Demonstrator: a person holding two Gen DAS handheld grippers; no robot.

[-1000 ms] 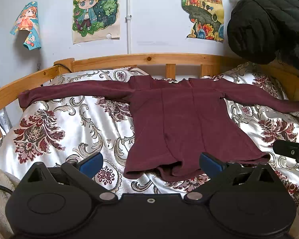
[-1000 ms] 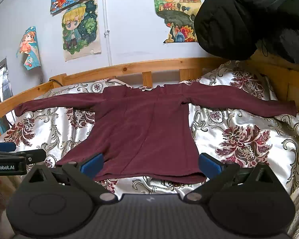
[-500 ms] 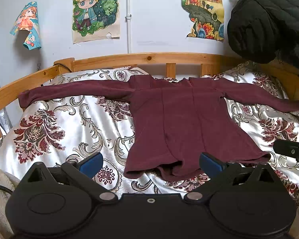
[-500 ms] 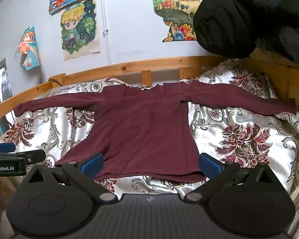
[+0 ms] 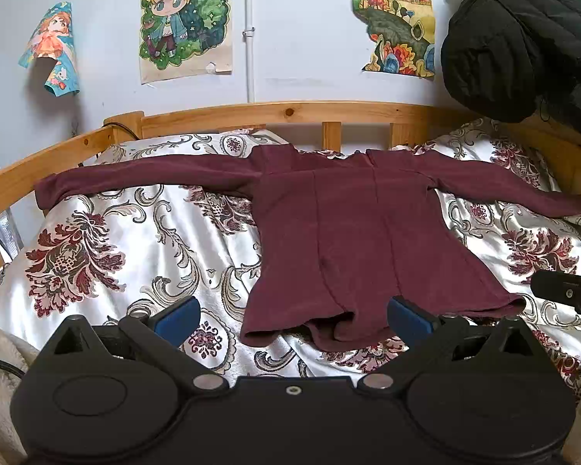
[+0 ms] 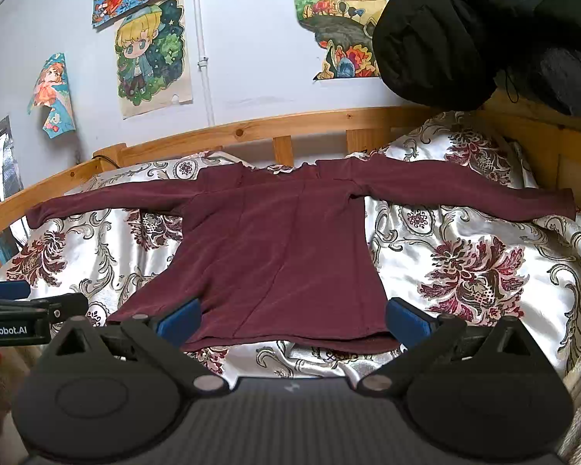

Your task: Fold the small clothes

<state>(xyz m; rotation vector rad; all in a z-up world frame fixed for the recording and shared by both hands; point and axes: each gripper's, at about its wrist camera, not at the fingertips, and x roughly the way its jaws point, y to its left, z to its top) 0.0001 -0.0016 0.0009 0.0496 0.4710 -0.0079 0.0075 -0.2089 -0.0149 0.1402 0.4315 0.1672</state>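
Maroon long-sleeved top point(image 5: 352, 232) lies flat on the floral satin bedspread point(image 5: 135, 240), both sleeves spread out to the sides, collar toward the wooden headboard point(image 5: 290, 110), hem nearest the cameras and slightly rumpled at bottom centre. Left gripper point(image 5: 292, 316) jaws spread wide, blue pads point(image 5: 176, 316) empty, hovering just short of the hem's left corner. Right gripper point(image 6: 292, 317) also wide open, nothing held, its left pad over the hem edge; contact can't be judged. Anime posters point(image 5: 186, 19) on wall, black jacket point(image 5: 523, 38) hanging at right.
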